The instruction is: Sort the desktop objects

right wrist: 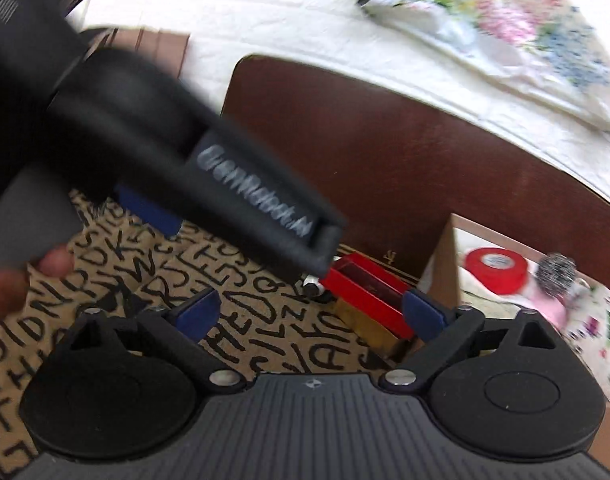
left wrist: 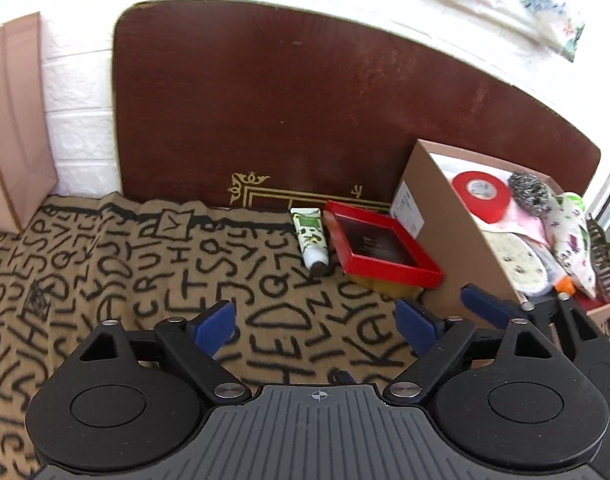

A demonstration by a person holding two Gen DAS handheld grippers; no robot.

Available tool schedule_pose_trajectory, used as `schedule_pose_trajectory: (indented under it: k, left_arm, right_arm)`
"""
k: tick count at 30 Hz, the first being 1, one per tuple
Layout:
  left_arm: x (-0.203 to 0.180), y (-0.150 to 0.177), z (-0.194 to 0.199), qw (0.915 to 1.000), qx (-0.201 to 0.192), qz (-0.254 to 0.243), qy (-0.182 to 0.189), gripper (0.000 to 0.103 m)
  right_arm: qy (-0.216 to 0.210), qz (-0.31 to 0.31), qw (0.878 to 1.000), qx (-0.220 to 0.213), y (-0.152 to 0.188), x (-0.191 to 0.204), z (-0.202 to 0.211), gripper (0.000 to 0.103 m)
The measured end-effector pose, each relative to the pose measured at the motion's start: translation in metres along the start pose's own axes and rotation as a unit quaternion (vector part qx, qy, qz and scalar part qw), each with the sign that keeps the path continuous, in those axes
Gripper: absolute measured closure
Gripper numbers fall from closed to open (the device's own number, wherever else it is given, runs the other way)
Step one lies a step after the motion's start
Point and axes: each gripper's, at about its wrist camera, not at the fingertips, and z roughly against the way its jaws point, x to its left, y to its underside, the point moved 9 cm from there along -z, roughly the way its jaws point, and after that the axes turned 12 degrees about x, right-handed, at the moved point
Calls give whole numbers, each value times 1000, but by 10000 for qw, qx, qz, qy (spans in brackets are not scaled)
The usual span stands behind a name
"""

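A white and green tube (left wrist: 311, 238) lies on the letter-print cloth (left wrist: 105, 260) beside a red shallow box (left wrist: 379, 246). A brown cardboard box (left wrist: 453, 248) at the right holds a red tape roll (left wrist: 481, 196), a steel scourer (left wrist: 531, 192), a floral pouch (left wrist: 571, 236) and pads. My left gripper (left wrist: 317, 326) is open and empty, above the cloth, short of the tube. My right gripper (right wrist: 309, 314) is open and empty, facing the red box (right wrist: 365, 294). The left gripper's body (right wrist: 177, 152) crosses the right wrist view and hides the tube.
A dark red-brown board (left wrist: 305, 112) stands upright behind the cloth against a white brick wall. A pink folder (left wrist: 13, 120) leans at the far left. A floral cloth (right wrist: 505, 28) lies on the white surface behind. A brown hair claw (left wrist: 603, 256) sits at the cardboard box's right side.
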Motion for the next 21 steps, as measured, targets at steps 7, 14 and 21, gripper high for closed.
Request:
schedule_pose_trajectory:
  k: [7,14,21]
  left_arm:
    - [0,-28,-43,9994,300,-75,177,23]
    - [-3,-44,-81,9971,633,4,428,35]
    - [-7,-52,-107,9948,892,-122,468,41]
  right_arm:
    - [583,69,9980,234,-4,-4,-43,25]
    - [1086,484,9925,291,-6,2,-72,37]
    - [1142,507,9913,425,3,-6,-89,47]
